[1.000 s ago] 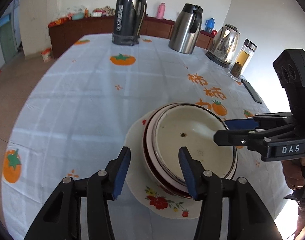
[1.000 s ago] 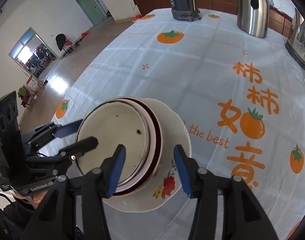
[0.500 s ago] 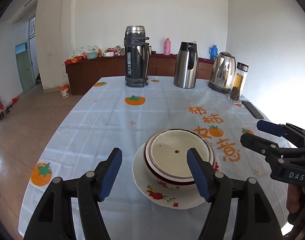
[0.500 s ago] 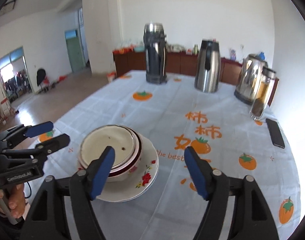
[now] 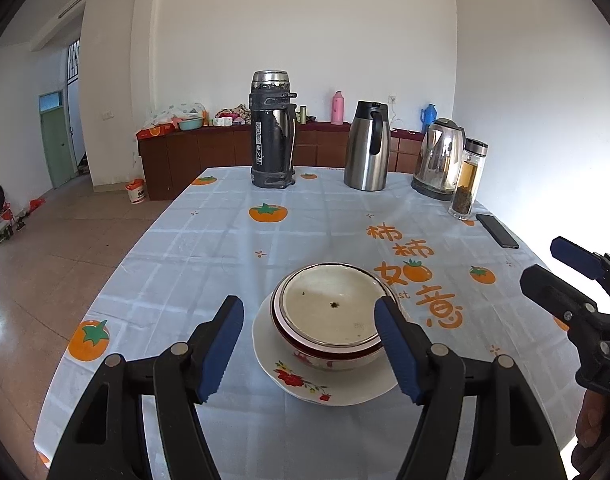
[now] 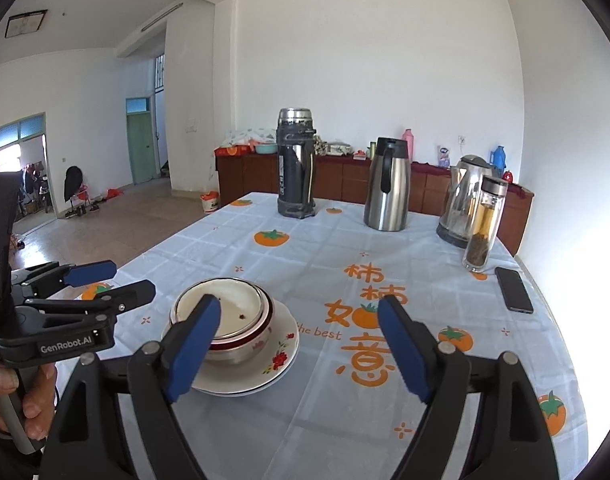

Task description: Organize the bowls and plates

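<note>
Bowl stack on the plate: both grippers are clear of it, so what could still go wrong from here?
1. The bowls sit off-centre on the plate, toward its far-left rim; a nudge might tip them.
2. The right gripper, jaws opening and empty, hangs close in front of the stack; a careless swing could knock it.

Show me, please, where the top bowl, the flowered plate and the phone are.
top bowl (image 5: 329, 308): left wrist view, on its cream inside.
flowered plate (image 5: 301, 380): left wrist view, on its near rim by the red flowers.
phone (image 6: 513, 290): right wrist view, on its dark screen.

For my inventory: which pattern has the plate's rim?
Red flowers on white, on the plate; clearest in the left wrist view.
</note>
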